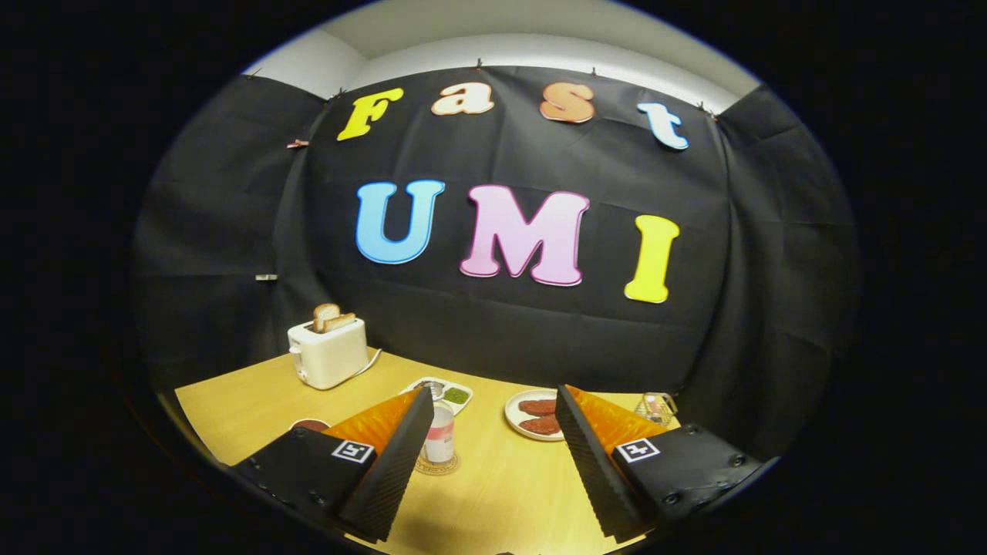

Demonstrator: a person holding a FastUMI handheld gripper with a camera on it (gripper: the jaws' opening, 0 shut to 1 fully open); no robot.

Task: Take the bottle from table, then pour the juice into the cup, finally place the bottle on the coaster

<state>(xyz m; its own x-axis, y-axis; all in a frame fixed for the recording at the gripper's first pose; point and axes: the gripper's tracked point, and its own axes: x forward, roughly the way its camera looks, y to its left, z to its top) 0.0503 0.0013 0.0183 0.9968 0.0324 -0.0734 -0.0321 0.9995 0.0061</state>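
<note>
My tool (493, 462) is spread wide, holding nothing. The bottle (440, 433) stands upright on the coaster (437, 465), just ahead by the left finger. I judge placing done; next I back straight away without clipping it.

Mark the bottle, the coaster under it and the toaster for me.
bottle (440, 436): gripper view, on its label band, beside the left finger.
coaster (436, 466): gripper view, on its front rim below the bottle.
toaster (330, 354): gripper view, on its front face.

Bottle (440, 434) upright on coaster (436, 465), beside wide-apart gripper (493, 408) jaws
</note>
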